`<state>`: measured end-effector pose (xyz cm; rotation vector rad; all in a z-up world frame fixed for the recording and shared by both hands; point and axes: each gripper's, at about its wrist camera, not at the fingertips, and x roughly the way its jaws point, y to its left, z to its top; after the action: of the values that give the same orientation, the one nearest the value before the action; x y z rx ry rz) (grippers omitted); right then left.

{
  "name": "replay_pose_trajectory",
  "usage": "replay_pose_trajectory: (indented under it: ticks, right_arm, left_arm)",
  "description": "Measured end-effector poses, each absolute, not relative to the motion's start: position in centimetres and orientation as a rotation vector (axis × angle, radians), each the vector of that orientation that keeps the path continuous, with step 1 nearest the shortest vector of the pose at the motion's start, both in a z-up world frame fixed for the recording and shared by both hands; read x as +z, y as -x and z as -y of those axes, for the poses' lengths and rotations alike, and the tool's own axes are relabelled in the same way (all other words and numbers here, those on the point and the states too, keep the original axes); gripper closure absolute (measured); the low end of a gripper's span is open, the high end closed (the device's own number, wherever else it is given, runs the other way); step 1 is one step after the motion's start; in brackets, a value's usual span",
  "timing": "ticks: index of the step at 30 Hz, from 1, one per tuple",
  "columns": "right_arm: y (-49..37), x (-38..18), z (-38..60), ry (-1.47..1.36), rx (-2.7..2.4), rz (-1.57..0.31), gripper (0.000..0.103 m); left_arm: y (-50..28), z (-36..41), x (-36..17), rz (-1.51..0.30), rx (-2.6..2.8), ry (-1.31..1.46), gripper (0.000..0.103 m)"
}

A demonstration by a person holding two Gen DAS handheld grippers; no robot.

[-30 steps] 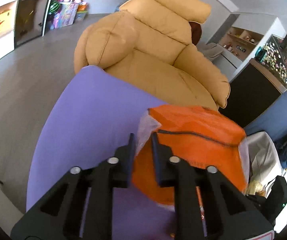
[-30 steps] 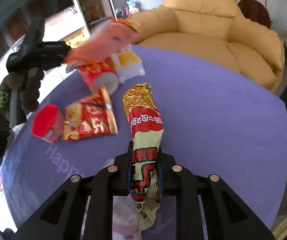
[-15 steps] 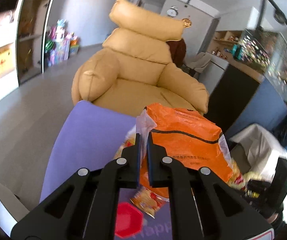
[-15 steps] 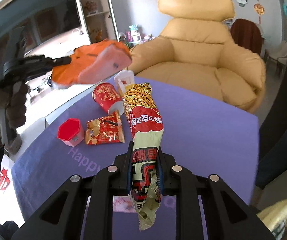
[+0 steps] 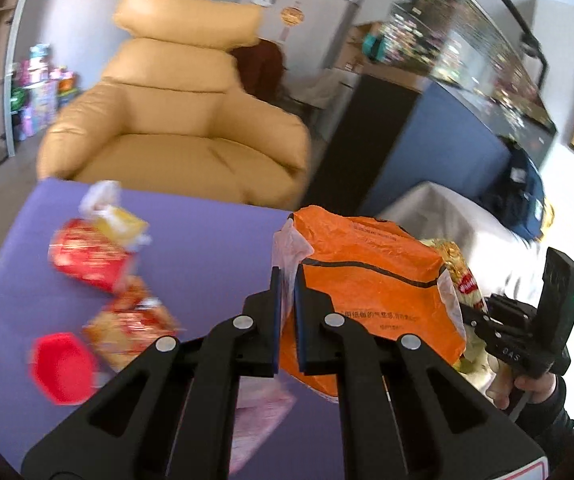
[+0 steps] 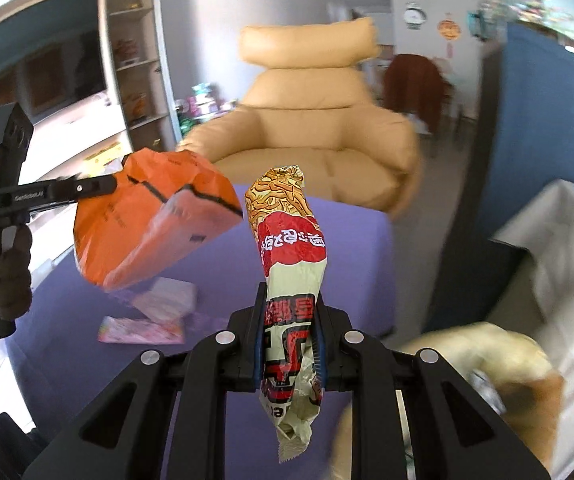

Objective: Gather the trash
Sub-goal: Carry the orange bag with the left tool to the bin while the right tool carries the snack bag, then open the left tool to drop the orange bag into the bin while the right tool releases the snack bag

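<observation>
My left gripper (image 5: 285, 280) is shut on the edge of an orange plastic bag (image 5: 371, 284) and holds it in the air above the purple table (image 5: 207, 240). The bag also shows in the right wrist view (image 6: 147, 224). My right gripper (image 6: 289, 312) is shut on a long noodle wrapper (image 6: 291, 248), lifted off the table just right of the bag. On the table lie a red cup (image 5: 87, 260), a yellow-white carton (image 5: 121, 220), a red snack packet (image 5: 135, 324), a red lid (image 5: 63, 368) and a pink wrapper (image 6: 143, 328).
A tan armchair (image 5: 175, 136) stands behind the table. A white-covered surface (image 5: 447, 208) lies to the right, with a tan bag (image 6: 487, 380) low at the right. Shelves (image 6: 131, 60) line the left wall.
Both grippers have risen and swung right, carrying the orange bag and the noodle wrapper off the table. The wrapper now hangs close beside the bag.
</observation>
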<state>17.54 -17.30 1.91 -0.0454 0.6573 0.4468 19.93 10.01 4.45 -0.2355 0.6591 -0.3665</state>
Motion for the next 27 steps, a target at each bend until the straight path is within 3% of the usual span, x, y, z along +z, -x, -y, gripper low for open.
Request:
replay_pose_trajectory:
  ticks: [14, 27]
  right_arm:
    - [-13.7, 0.5, 33.6, -0.055, 0.101, -0.656, 0.084]
    - [-12.1, -1.1, 37.0, -0.121, 0.060, -0.645, 0.084]
  left_arm:
    - [-23.2, 10.4, -0.4, -0.758, -0.619, 0.125, 0.098]
    - [-23.4, 20.4, -5.8, -0.872, -0.698, 0.049, 0.098]
